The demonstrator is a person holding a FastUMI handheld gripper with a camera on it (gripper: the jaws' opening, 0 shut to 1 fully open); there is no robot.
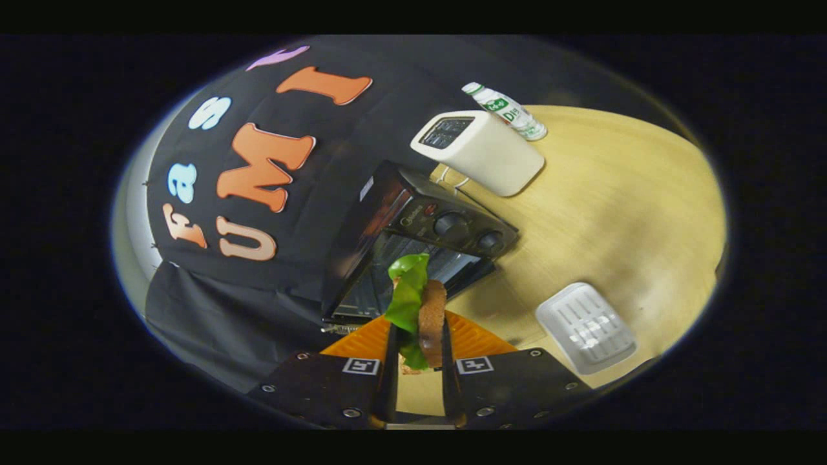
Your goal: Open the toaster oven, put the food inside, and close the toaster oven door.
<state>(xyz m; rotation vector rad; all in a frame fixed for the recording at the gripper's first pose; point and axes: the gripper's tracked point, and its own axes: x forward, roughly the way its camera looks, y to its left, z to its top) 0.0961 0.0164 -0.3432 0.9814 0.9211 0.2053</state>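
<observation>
My gripper [418,336] is shut on the food [431,316], a brown slice with green lettuce [407,297] hanging off its side, held upright between the two orange fingers [362,339]. Just beyond the fingers stands the black toaster oven [413,245] on the wooden table [614,213], seen tilted. Its door [368,294] hangs open toward me and the wire rack shows inside. Two black knobs [450,225] sit on its control panel. The food hangs in front of the oven's opening, above the open door.
A white pop-up toaster [481,152] stands behind the oven, with a small white bottle [507,110] beyond it. A white ridged tray [585,326] lies on the table beside the fingers, on the knob side of the oven. Black cloth wall stands behind the oven.
</observation>
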